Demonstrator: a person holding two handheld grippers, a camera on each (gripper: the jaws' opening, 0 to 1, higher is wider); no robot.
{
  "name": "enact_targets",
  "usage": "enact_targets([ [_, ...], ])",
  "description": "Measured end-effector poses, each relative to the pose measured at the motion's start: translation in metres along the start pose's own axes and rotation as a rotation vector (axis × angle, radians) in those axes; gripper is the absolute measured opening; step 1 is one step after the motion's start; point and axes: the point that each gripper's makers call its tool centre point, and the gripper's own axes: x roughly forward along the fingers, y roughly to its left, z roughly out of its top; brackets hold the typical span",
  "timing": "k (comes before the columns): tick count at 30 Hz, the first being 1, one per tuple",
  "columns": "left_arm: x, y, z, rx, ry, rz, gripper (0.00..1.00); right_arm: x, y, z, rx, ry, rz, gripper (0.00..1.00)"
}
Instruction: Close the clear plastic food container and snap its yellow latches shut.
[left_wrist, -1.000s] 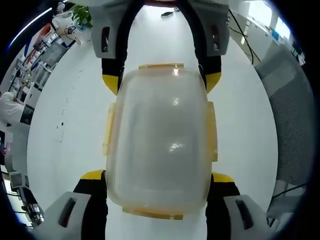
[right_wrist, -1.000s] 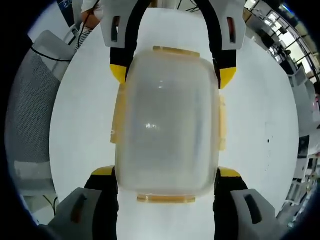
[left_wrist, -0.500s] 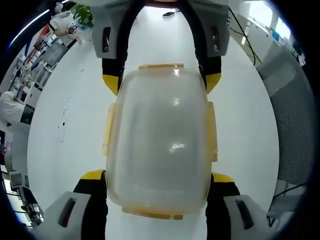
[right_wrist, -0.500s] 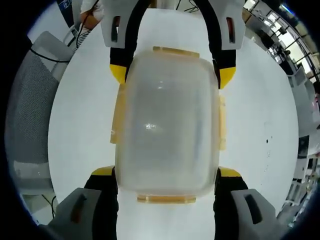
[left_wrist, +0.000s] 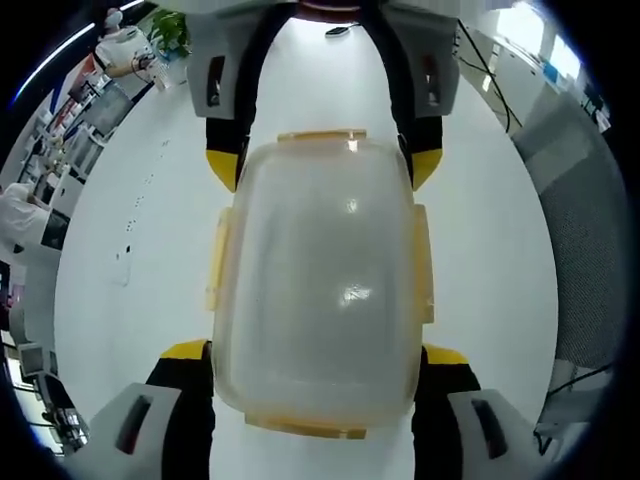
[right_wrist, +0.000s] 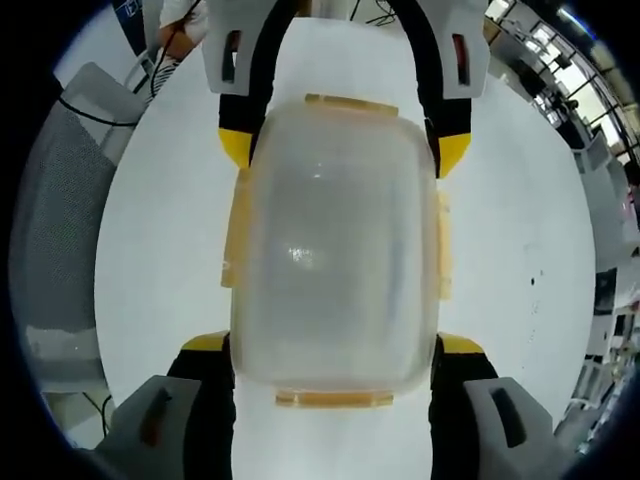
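The clear plastic container (left_wrist: 320, 270) lies on the white table (left_wrist: 130, 230) with its frosted, domed side facing the camera. Yellow latches show at its far end (left_wrist: 322, 134), near end (left_wrist: 300, 428) and along both long sides (left_wrist: 213, 265). My left gripper (left_wrist: 315, 352) clasps the near end, its yellow-tipped jaws pressed against both sides. My right gripper (left_wrist: 323, 165) clasps the opposite end in the same way. In the right gripper view the container (right_wrist: 335, 250) sits between the right gripper (right_wrist: 335, 345) below and the left gripper (right_wrist: 338, 148) above. Whether the latches are snapped down I cannot tell.
A grey mesh chair (left_wrist: 590, 260) stands beside the table, also seen as the chair (right_wrist: 60, 200) in the right gripper view. Black cables (left_wrist: 480, 70) lie near the table's far edge. A potted plant (left_wrist: 165, 25) and cluttered desks sit beyond.
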Motion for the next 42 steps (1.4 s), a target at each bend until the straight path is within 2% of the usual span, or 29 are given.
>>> enact_targets([
  [5,0.000,-0.001,0.001,-0.007,-0.013,0.016,0.81,-0.002,0.000,0.000,0.030,-0.042,-0.012,0.78],
  [9,0.000,0.000,0.004,-0.080,-0.066,0.028,0.84,-0.005,-0.001,-0.003,0.083,-0.081,-0.025,0.78],
  [11,-0.001,-0.001,0.001,-0.092,-0.075,0.033,0.86,-0.007,-0.004,-0.001,0.124,-0.135,-0.050,0.81],
  [13,-0.004,0.001,0.002,-0.094,-0.109,0.061,0.88,-0.009,-0.004,0.001,0.177,-0.189,-0.059,0.84],
  [15,-0.009,0.010,0.007,-0.109,-0.180,0.117,0.88,-0.010,-0.005,-0.001,0.218,-0.202,-0.070,0.83],
  [16,-0.010,0.010,0.006,-0.140,-0.216,0.117,0.88,-0.011,-0.006,-0.003,0.248,-0.219,-0.080,0.82],
  [19,-0.013,0.012,0.002,-0.215,-0.272,0.134,0.87,-0.011,-0.009,-0.003,0.309,-0.277,-0.114,0.85],
  [20,-0.015,0.011,0.002,-0.228,-0.301,0.145,0.87,-0.012,-0.009,-0.001,0.333,-0.306,-0.121,0.86],
  [23,-0.017,0.011,-0.001,-0.246,-0.339,0.179,0.87,-0.014,-0.007,0.000,0.408,-0.358,-0.143,0.87],
  [24,-0.020,0.013,0.000,-0.262,-0.374,0.204,0.88,-0.014,-0.007,0.000,0.424,-0.371,-0.148,0.88],
  [25,-0.021,0.015,0.000,-0.282,-0.399,0.223,0.89,-0.014,-0.008,0.000,0.430,-0.384,-0.160,0.89],
  [26,-0.023,0.015,-0.002,-0.337,-0.424,0.226,0.89,-0.015,-0.010,0.000,0.448,-0.409,-0.182,0.90],
  [27,-0.022,0.013,-0.003,-0.357,-0.431,0.222,0.88,-0.016,-0.009,0.000,0.471,-0.424,-0.187,0.91],
  [29,-0.024,0.012,-0.004,-0.404,-0.482,0.244,0.88,-0.020,-0.011,0.004,0.530,-0.494,-0.214,0.95],
  [31,-0.026,0.008,-0.004,-0.469,-0.540,0.238,0.86,-0.022,-0.010,0.007,0.571,-0.549,-0.217,0.98],
  [35,-0.023,-0.001,-0.016,-0.522,-0.541,0.241,0.85,-0.023,-0.006,0.006,0.619,-0.599,-0.245,0.99],
  [39,-0.025,-0.010,-0.024,-0.580,-0.577,0.252,0.86,-0.022,0.003,0.003,0.684,-0.639,-0.245,1.00],
  [42,-0.030,-0.011,-0.026,-0.655,-0.640,0.271,0.90,-0.024,0.008,0.004,0.738,-0.682,-0.259,1.00],
])
